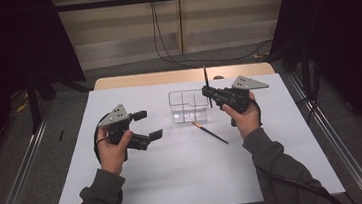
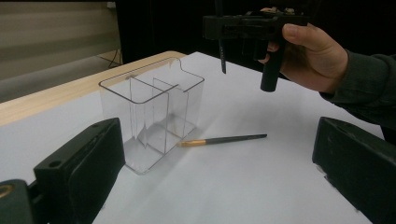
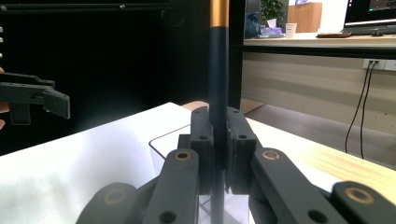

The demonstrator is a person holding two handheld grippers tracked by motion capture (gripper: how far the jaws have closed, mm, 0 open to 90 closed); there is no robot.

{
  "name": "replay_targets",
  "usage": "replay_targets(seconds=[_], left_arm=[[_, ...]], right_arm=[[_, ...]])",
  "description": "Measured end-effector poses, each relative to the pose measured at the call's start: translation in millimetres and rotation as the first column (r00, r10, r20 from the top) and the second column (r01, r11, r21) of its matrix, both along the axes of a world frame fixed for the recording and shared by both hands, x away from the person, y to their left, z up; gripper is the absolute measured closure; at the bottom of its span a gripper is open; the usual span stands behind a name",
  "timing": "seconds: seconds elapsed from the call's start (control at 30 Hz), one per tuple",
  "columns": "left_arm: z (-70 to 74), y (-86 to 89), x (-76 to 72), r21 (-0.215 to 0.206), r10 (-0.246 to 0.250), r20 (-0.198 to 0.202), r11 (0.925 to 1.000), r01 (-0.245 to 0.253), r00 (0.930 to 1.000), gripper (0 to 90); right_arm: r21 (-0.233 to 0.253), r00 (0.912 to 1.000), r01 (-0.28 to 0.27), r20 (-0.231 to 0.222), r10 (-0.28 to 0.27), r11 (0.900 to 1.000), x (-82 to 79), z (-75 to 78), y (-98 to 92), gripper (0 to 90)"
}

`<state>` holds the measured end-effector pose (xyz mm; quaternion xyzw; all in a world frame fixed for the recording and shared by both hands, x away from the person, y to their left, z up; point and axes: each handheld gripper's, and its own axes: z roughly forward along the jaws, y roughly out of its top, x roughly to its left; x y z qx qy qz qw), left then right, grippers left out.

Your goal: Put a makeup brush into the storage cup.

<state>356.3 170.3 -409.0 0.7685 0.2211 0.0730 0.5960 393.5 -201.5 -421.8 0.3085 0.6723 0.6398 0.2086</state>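
Nearest the person, in the high view, two forearms in dark sleeves come up over the white table [image 1: 186,177], each hand holding a gripper. The left gripper [image 1: 148,124] sits over the left half of the table with its jaws spread wide and nothing between them; in the left gripper view its two black jaws stand far apart at the lower corners, with bare table between them. A little farther out, a brush [image 1: 210,132] with a dark handle and a gold band lies flat on the table, just in front of a clear plastic box [image 1: 188,106]; in the left gripper view that brush [image 2: 224,139] has its gold end close to the box's [image 2: 152,109] foot, though I cannot tell whether they touch. The box stands upright near the middle of the table and is split by clear walls into compartments. Beyond it, the right gripper [image 1: 209,93] is held above the right end of the box, its jaws pressed together on a second brush [image 1: 207,87], which stands upright. In the right gripper view this held brush [image 3: 218,88] rises straight between the clamped jaws, gold band at the top, with the box's rim just behind and below.
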Motion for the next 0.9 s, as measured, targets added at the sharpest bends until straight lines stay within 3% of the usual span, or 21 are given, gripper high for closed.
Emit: replay_targets(seconds=[0.9], left_arm=[[-1.9,-0.6,1.0,0.008,-0.008,0.0,0.9999,0.008,1.0,2.0]], right_arm=[[-0.021,0.9999,0.006,-0.009,-0.006,1.0,19.7,-4.7,10.7,84.1]])
